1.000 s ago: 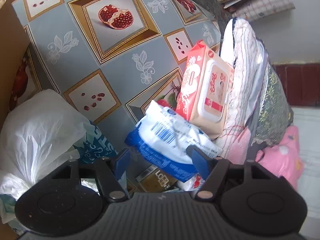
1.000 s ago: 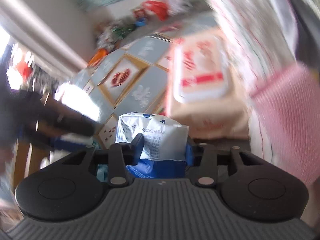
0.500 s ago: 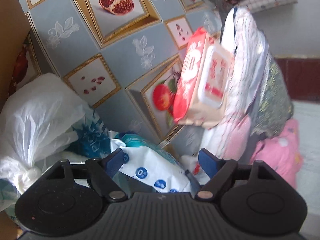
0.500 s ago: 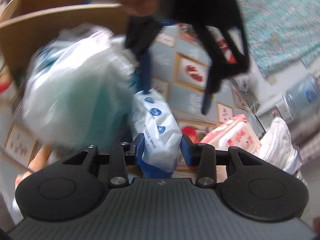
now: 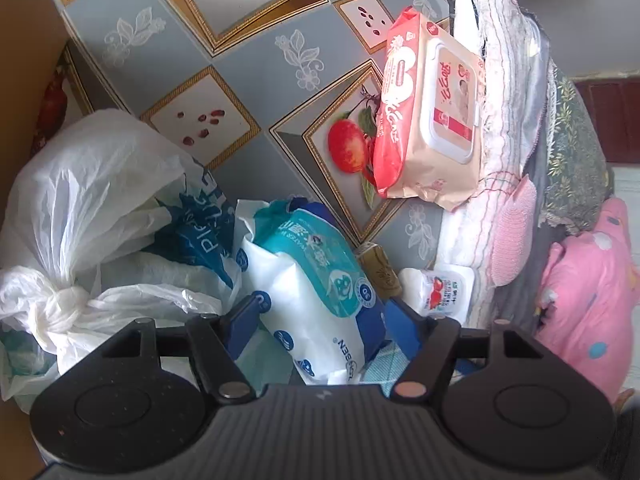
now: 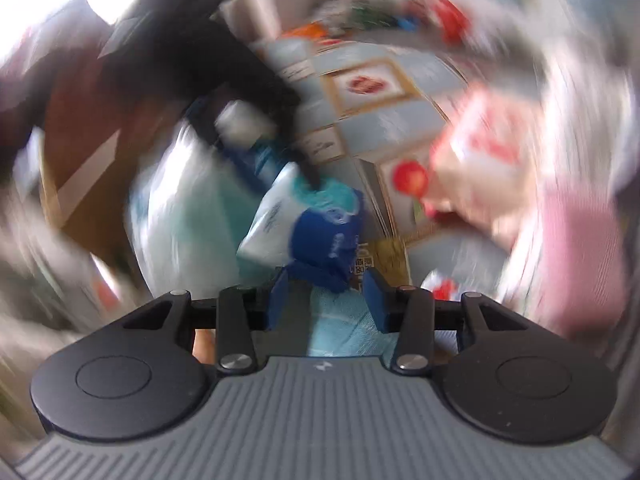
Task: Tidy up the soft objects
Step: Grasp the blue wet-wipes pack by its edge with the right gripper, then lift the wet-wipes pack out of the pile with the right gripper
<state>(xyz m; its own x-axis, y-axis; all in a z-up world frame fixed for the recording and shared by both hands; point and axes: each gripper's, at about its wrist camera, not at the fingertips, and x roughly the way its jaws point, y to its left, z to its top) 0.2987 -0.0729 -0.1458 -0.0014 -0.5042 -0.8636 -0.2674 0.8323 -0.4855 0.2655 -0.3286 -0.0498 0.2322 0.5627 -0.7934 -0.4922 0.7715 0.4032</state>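
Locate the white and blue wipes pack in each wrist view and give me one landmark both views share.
Left wrist: white and blue wipes pack, lower centre, lying between that gripper's tongs.
Right wrist: same pack, blurred, centre, just beyond the tongs.
Shared landmark: red and beige wipes pack, standing to the right.

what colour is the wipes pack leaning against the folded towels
Red and peach wipes pack, with a pale flip lid; clearest in the left wrist view.

Home: pomegranate-print tablecloth [image 5: 248,92], folded laundry [image 5: 508,92].
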